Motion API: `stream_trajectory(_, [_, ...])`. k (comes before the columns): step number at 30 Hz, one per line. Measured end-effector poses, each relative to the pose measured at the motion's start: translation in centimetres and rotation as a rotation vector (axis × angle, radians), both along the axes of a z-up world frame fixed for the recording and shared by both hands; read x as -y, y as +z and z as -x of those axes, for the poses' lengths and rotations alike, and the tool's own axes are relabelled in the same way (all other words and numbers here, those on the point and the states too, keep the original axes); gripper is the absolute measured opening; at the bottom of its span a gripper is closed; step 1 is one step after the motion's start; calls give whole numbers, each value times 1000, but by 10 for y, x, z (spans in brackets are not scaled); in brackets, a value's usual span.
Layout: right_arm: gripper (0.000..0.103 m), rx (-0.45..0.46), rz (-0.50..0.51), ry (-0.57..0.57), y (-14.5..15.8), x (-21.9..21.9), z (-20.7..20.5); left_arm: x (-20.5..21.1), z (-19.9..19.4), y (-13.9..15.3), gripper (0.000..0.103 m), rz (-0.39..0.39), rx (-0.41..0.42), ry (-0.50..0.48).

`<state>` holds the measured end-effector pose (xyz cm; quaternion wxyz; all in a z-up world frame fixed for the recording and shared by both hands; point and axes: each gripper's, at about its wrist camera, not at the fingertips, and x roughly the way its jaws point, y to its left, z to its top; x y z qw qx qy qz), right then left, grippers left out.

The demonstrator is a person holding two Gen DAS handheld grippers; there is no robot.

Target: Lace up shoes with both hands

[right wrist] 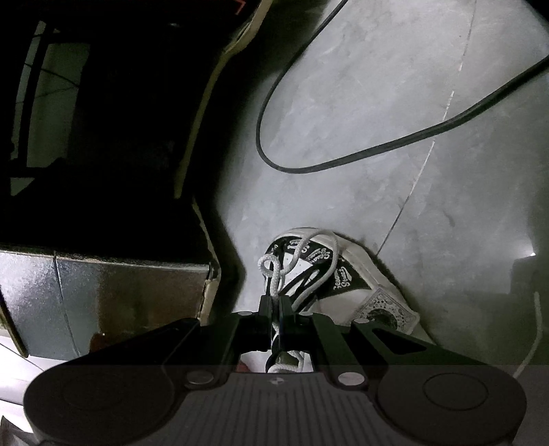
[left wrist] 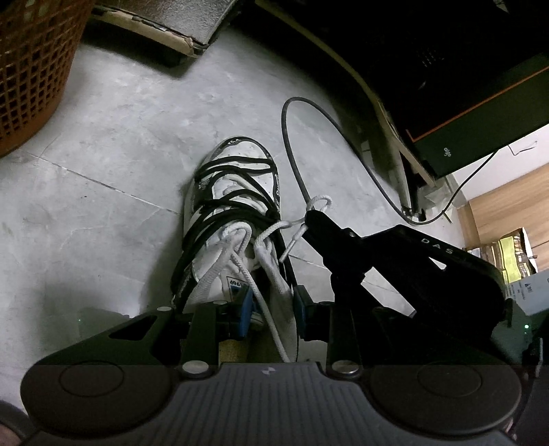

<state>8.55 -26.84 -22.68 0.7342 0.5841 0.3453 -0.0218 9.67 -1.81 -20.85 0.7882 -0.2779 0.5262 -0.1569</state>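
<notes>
Left wrist view: pale grey tiled floor (left wrist: 113, 144), scuffed, with a thin joint line running from 9 o'clock toward the centre. Dim light, deep shadow under dark furniture (left wrist: 446, 51) at 1 o'clock. Orange lattice basket (left wrist: 31, 68) at 10 o'clock, a flat board with a torn pale edge (left wrist: 164, 24) at 12 o'clock, wooden panelling and a printed bag at 3 o'clock. Grey cable (left wrist: 291, 137) looping on the floor just to the right of the shoe, thinner wire trailing off toward 3 o'clock.

White shoe (left wrist: 240, 161) with black strapping at centre, toe toward 12 o'clock, resting on the floor. White lace (left wrist: 240, 240) bunched over the tongue, strands running down toward 6 o'clock into the left gripper (left wrist: 271, 310). Blue pads partly apart, with the shoe's white tongue and one lace strand between them; whether the pads press on either, cannot tell. Right gripper (left wrist: 314, 219) reaching in from 4 o'clock, tip just right of the shoe, pinched on a small loop of the lace.

Right wrist view: same grey floor (right wrist: 377, 120), black cable (right wrist: 271, 103) curving across 12 to 2 o'clock, black cabinet (right wrist: 103, 120) filling 9 to 11 o'clock. Shoe (right wrist: 343, 274) just past the fingertips at centre. Right gripper (right wrist: 274, 305) closed tight on the lace (right wrist: 274, 271), loop standing up beyond the tips.
</notes>
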Motion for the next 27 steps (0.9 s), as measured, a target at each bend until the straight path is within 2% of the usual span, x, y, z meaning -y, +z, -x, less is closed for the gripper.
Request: stream_trajectory(27, [5,-35,35,4,1,-2,10,0,2,-1,30,19,-4,19])
